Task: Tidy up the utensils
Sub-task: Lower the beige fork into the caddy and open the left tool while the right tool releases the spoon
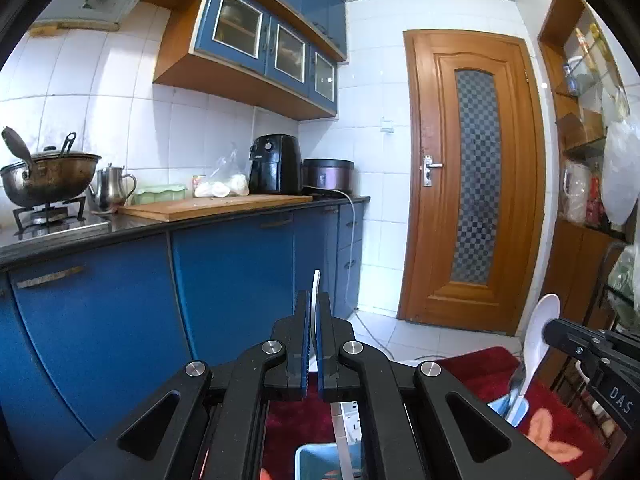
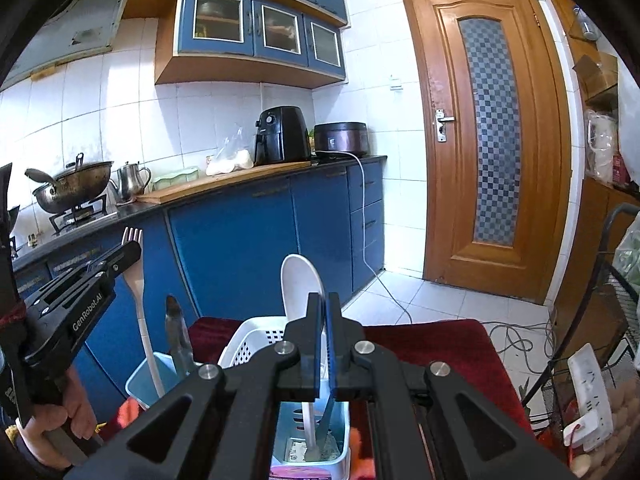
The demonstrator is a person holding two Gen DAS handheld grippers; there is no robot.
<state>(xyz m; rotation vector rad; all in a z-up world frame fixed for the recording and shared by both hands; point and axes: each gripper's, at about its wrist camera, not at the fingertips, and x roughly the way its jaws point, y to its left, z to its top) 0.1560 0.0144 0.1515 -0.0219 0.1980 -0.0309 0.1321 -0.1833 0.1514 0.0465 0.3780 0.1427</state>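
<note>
Both utensils are being lowered into holders on the red cloth [image 2: 440, 344], it seems; next each needs steering into its bin and releasing. The left gripper [image 1: 313, 312] is clamped on a white fork [image 2: 136, 280] over the light-blue bin [image 2: 148, 376]. The right gripper [image 2: 325, 312] is clamped on a white spoon [image 2: 300, 284] whose handle dips into the blue caddy [image 2: 312, 456].

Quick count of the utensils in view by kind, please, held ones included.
White fork: 1
White spoon: 1
Metal utensils, exact kind unclear: 2
Total: 4
</note>
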